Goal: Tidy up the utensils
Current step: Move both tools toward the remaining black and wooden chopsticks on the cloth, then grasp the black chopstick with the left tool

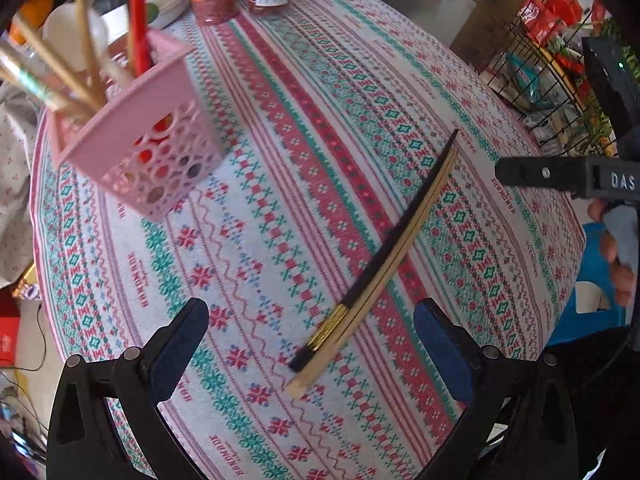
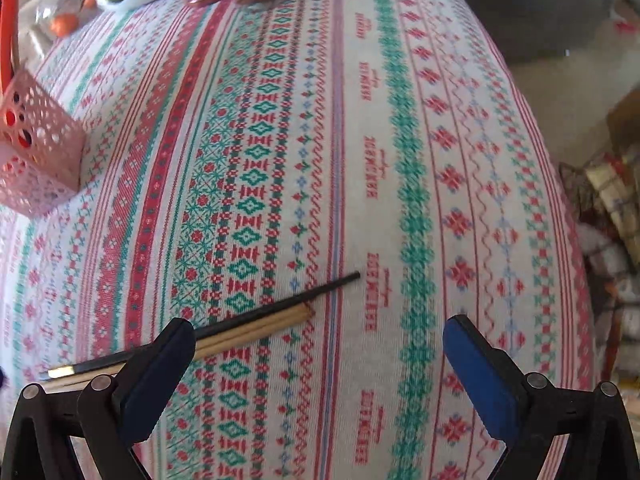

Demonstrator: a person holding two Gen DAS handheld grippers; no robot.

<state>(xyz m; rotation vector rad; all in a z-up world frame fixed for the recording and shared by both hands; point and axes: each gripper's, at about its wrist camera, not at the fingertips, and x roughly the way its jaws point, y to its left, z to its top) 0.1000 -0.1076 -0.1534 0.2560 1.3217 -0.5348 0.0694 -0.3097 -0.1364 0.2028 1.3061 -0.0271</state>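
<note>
Chopsticks lie diagonally (tips far-right), near pink basket.

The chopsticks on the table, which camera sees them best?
The left wrist view: the chopsticks lie in full sight from end to end on the tablecloth. In the right wrist view, the right gripper hides part of them.

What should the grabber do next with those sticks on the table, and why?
Probably lower the left gripper and close its jaws on the chopsticks. They lie loose on the tablecloth right between its open jaws, while the pink basket already holds other utensils.
</note>
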